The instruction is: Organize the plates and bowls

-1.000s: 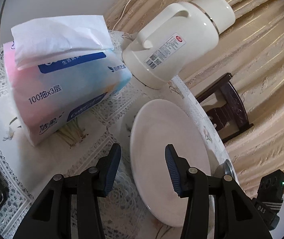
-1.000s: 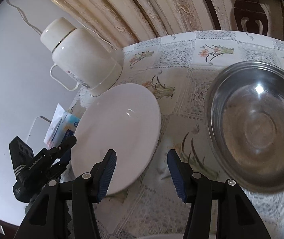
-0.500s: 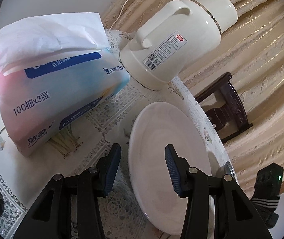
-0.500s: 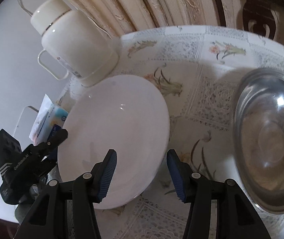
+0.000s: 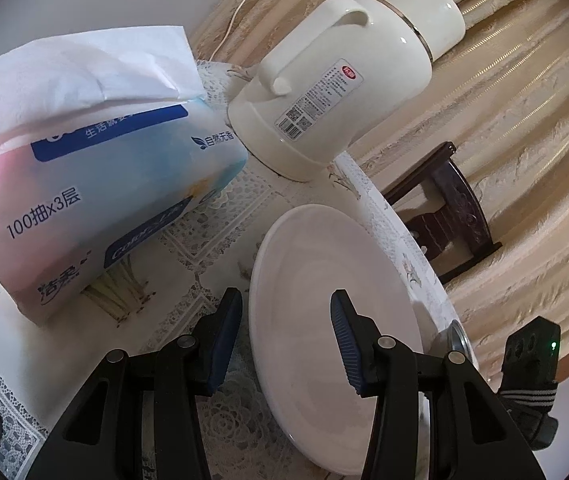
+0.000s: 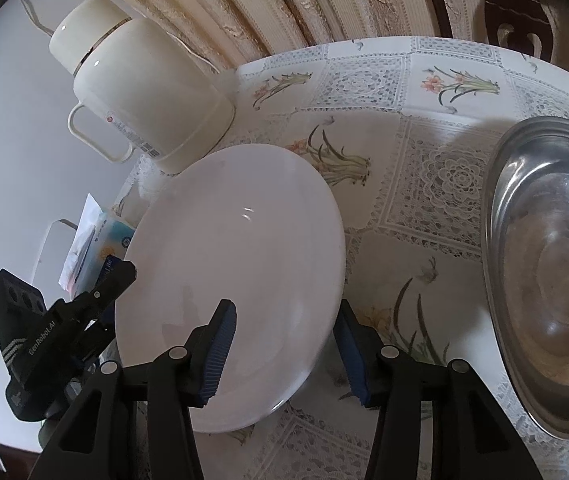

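Two dishes, white plate (image 6: 236, 272) and steel bowl (image 6: 544, 272), are lying apart on the worktop (image 6: 436, 184), unstacked; left tool (image 5: 286, 344) and right tool (image 6: 284, 350) are straddling the plate's opposite rims, jaws apart, gripping nothing.

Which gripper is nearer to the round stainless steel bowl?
The right gripper. It straddles the round white plate's rim, with the steel bowl just beyond it. The left gripper straddles the plate's opposite rim, near the tissue pack.
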